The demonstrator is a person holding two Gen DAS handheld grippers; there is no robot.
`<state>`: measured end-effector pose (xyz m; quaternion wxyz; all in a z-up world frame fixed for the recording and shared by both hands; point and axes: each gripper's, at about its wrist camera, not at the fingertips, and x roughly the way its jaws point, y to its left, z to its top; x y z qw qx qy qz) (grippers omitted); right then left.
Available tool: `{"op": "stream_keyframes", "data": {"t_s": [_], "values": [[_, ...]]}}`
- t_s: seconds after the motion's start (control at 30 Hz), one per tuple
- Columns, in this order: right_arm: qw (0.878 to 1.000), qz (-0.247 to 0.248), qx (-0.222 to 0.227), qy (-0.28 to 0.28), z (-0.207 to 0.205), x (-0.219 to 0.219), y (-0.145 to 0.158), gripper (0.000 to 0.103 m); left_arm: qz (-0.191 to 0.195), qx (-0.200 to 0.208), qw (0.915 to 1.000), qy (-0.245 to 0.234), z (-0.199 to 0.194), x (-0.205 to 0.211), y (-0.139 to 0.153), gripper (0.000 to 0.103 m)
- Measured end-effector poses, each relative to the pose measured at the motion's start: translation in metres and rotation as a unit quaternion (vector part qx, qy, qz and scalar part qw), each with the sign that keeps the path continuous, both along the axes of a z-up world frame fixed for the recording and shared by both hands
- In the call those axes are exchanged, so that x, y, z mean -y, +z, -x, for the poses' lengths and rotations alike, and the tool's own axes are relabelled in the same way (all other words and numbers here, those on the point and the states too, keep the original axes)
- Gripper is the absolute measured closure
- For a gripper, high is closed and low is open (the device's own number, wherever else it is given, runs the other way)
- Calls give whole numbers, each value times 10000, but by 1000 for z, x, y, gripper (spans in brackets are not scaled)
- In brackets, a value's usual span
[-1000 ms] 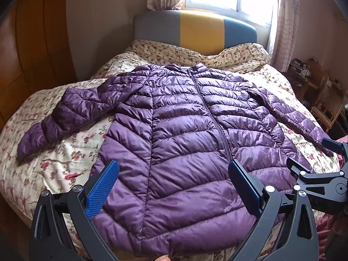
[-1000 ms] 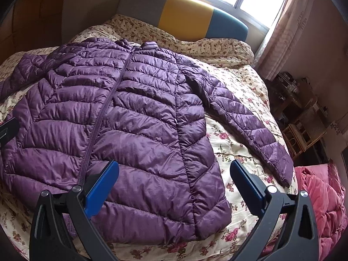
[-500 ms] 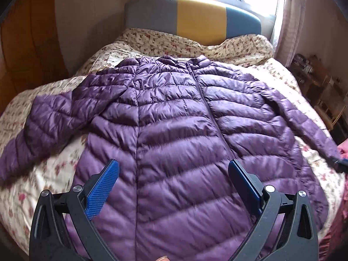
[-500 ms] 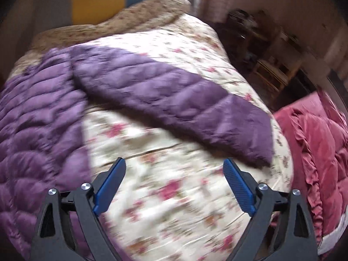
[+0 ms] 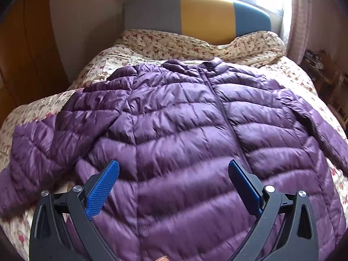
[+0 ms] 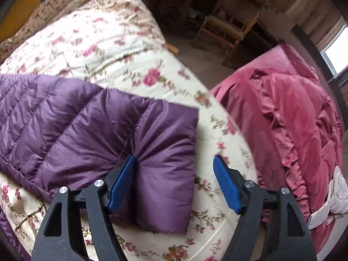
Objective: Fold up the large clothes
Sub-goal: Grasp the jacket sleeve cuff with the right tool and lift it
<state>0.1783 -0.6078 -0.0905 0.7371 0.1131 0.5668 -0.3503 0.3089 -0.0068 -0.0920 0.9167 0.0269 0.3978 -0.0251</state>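
My right gripper [image 6: 174,174] was closing around the purple jacket's cuff [image 6: 167,169], not yet clamped; my left gripper [image 5: 174,184] hung wide above the jacket [image 5: 184,119].

Open left tool [image 5: 173,187] over purple jacket [image 5: 184,130]

jacket [image 5: 184,130] flat on bed [image 5: 152,43] | sleeve end [image 6: 165,152] near bed's edge, apparently | blanket [image 6: 293,119] beyond

No readable writing anywhere

Neither the purple jacket [image 5: 184,143], the flowered bedspread [image 6: 121,50], the red blanket [image 6: 293,117] on the right, nor the striped headboard [image 5: 204,15] at the far end carries a label, brand, number or sign that can be read.
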Motion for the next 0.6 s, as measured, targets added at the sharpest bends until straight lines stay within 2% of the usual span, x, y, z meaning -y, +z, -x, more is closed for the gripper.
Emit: {"op": "stream_keyframes", "data": {"t_s": [0.1, 0.17, 0.2, 0.23, 0.33, 0.43, 0.6], "values": [[9998, -99, 25, -159, -3, 0, -5, 29, -92, 61, 9999, 18, -9, -4, -2, 3], [9998, -131, 41, -139, -4, 0, -6, 35, -138, 95, 9999, 30, -13, -6, -3, 3], [9998, -188, 77, -77, -5, -1, -6, 42, -120, 77, 9999, 33, -15, -9, -5, 3], [9995, -283, 137, 47, -6, -3, -5, 58, -101, 53, 9999, 46, -17, -11, -7, 3], [9990, -293, 88, 313, -17, -14, -4, 87, -68, -23, 9999, 76, -21, -15, -12, 3], [9985, 34, -5, 551, -30, -33, 1, 93, -27, -41, 9999, 116, -22, -20, -14, 3], [9934, 610, 51, 969, -52, -64, 22, 94, 12, -33, 9999, 167, -28, -27, -12, 3]]}}
